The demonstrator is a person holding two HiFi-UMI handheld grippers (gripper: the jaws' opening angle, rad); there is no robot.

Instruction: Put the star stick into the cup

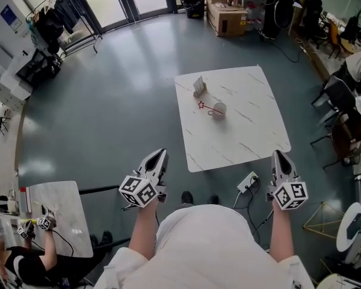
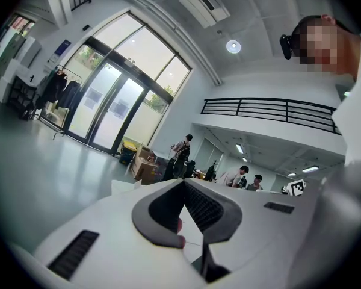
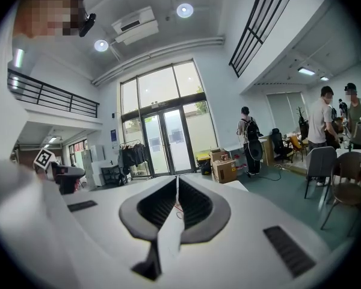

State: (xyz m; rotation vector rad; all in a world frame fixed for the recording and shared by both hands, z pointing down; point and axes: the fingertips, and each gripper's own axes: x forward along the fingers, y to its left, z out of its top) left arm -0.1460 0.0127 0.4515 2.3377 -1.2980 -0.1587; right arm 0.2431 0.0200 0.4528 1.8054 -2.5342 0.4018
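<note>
A thin red star stick (image 1: 208, 108) lies on the white marble table (image 1: 253, 131), its star end pointing left. Its other end is at a small pale cup (image 1: 219, 109). I cannot tell whether the stick rests on the cup or only touches it. My left gripper (image 1: 161, 153) and right gripper (image 1: 277, 155) hover in front of my body, short of the table's near edge and far from both objects. In the left gripper view the left gripper (image 2: 183, 183) has its jaws together with nothing between them. The right gripper (image 3: 177, 179) looks the same in its own view.
A small white holder (image 1: 199, 86) stands on the table behind the stick. A power strip (image 1: 248, 182) and cables lie on the floor by the table's near right corner. Chairs (image 1: 340, 95) stand at the right, cardboard boxes (image 1: 227, 17) at the back. A second table (image 1: 57, 212) with a person is at the lower left.
</note>
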